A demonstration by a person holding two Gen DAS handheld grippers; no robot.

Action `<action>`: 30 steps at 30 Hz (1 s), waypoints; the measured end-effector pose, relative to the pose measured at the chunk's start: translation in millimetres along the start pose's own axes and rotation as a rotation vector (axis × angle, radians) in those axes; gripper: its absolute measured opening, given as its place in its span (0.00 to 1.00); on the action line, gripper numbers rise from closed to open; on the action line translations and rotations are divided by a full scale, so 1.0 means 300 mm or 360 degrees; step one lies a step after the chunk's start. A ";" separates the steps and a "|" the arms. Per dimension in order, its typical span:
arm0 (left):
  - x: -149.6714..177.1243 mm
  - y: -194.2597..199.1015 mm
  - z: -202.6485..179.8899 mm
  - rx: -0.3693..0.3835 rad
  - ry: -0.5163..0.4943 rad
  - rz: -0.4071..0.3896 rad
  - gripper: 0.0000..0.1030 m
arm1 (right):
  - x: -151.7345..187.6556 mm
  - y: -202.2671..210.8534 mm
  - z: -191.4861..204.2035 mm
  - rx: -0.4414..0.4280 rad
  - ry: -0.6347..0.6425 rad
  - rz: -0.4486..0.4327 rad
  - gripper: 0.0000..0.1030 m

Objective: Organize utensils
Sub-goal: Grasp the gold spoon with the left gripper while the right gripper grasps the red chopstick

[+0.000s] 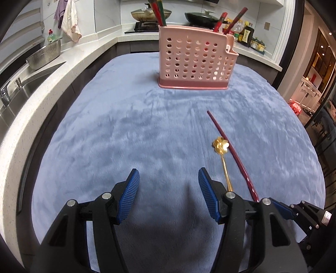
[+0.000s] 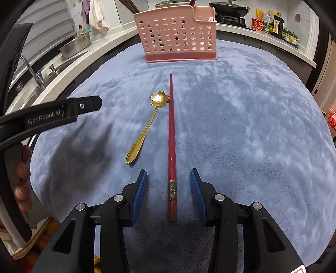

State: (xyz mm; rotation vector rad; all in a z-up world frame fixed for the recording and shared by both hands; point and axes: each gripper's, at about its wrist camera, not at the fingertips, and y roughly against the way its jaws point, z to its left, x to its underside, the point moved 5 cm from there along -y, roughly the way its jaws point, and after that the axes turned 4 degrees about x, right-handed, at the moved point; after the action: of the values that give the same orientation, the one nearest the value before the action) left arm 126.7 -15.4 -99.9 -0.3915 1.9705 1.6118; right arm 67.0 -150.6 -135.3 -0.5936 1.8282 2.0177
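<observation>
A pink perforated utensil holder (image 1: 194,63) (image 2: 178,35) stands at the far side of a blue cloth, with several red chopsticks (image 1: 220,21) sticking out. A single red chopstick (image 2: 171,136) (image 1: 229,151) lies flat on the cloth. A gold spoon (image 2: 147,128) (image 1: 223,159) with a flower-shaped bowl lies just left of it. My right gripper (image 2: 169,175) is open, its blue pads on either side of the chopstick's thick end, apart from it. My left gripper (image 1: 168,174) is open over bare cloth, left of the spoon.
The blue cloth (image 1: 126,126) covers the table. A white counter with a sink and faucet (image 1: 6,94) and a steel colander (image 1: 45,55) runs along the left. Pans (image 1: 151,13) on a stove and bottles (image 1: 247,33) stand at the back. A hand (image 2: 23,178) holds the left gripper.
</observation>
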 end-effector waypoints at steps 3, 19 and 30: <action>0.020 -0.007 0.000 0.0001 0.0000 0.0022 0.54 | 0.008 -0.005 -0.001 0.0000 -0.0012 0.0004 0.38; 0.075 -0.021 -0.014 0.0051 -0.0007 0.0102 0.55 | 0.013 -0.007 -0.018 -0.0003 -0.0048 0.0003 0.15; 0.097 -0.009 -0.153 0.0273 -0.0167 0.0113 0.62 | 0.015 0.010 -0.061 -0.0010 -0.0124 -0.0024 0.08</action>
State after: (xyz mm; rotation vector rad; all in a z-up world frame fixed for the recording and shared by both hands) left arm 94.1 -56.9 -113.7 -0.1684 2.0429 1.4602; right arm 62.8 -169.3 -136.7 -0.5212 1.7679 2.0084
